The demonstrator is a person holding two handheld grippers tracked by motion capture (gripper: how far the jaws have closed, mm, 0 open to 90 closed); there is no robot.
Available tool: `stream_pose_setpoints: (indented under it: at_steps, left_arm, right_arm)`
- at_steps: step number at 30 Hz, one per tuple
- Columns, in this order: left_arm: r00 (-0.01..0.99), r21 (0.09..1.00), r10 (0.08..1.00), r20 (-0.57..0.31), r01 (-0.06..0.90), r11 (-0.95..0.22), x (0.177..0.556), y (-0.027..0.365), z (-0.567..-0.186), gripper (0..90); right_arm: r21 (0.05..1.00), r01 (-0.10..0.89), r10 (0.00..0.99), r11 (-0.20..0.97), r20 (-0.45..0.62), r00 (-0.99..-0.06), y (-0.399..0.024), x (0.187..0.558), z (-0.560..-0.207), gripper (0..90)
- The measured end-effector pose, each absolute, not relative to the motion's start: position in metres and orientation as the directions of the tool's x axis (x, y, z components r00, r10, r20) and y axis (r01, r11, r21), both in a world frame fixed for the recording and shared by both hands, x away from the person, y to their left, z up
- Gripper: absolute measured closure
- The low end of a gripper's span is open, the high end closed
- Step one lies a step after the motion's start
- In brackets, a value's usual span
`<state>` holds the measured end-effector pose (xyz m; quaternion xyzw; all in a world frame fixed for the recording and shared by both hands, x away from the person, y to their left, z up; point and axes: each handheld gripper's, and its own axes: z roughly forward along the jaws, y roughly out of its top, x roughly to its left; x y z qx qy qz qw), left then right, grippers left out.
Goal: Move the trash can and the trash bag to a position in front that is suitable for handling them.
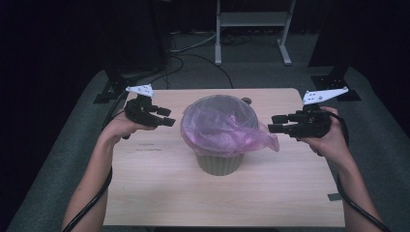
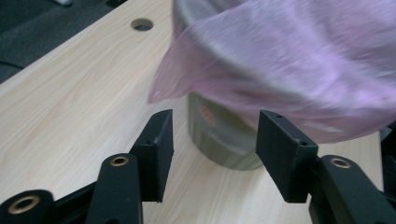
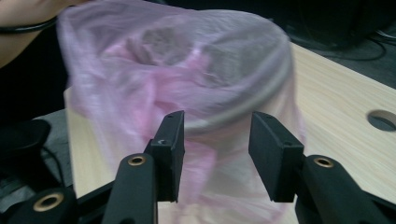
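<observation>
Pink bag point(image 1: 220, 123) drapes the bin point(image 1: 219, 163); high view shows both grippers' fingers parted, empty.

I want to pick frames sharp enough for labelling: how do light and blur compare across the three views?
High view: dim with dark surroundings, but the table, bin and pink bag read clearly. Left gripper view: brighter, the bag smeared, the jaws crisp. Right gripper view: the bag soft and blurred, the background nearly black.

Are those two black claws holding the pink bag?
No, nothing is held. The left gripper and right gripper are both open beside the pink bag on the bin.
</observation>
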<state>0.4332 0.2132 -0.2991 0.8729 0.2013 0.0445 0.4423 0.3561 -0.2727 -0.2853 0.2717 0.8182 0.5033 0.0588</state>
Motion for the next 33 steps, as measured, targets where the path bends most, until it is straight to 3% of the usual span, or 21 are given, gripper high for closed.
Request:
stream_pose_setpoints:
  at_steps: [10,20,27,33]
  left_arm:
    - [0.952,0.801,0.292,-0.088,0.242,-0.547,0.429,0.186,-0.28,37.3]
    - [0.948,0.765,0.301,-0.106,0.272,-0.585,0.439,0.168,-0.285,36.2]
    - [0.938,0.758,0.331,-0.106,0.292,-0.584,0.44,0.168,-0.287,50.4]
    - [0.932,0.767,0.349,-0.1,0.295,-0.569,0.433,0.171,-0.282,72.1]
  right_arm:
    - [0.85,0.359,0.406,0.386,0.193,-0.893,-0.266,0.346,-0.278,50.1]
    - [0.844,0.341,0.353,0.413,0.197,-0.915,-0.266,0.339,-0.285,45.3]
    - [0.822,0.302,0.365,0.482,0.125,-0.923,-0.253,0.337,-0.292,45.7]
    - [0.805,0.3,0.39,0.512,0.093,-0.916,-0.241,0.339,-0.296,61.7]
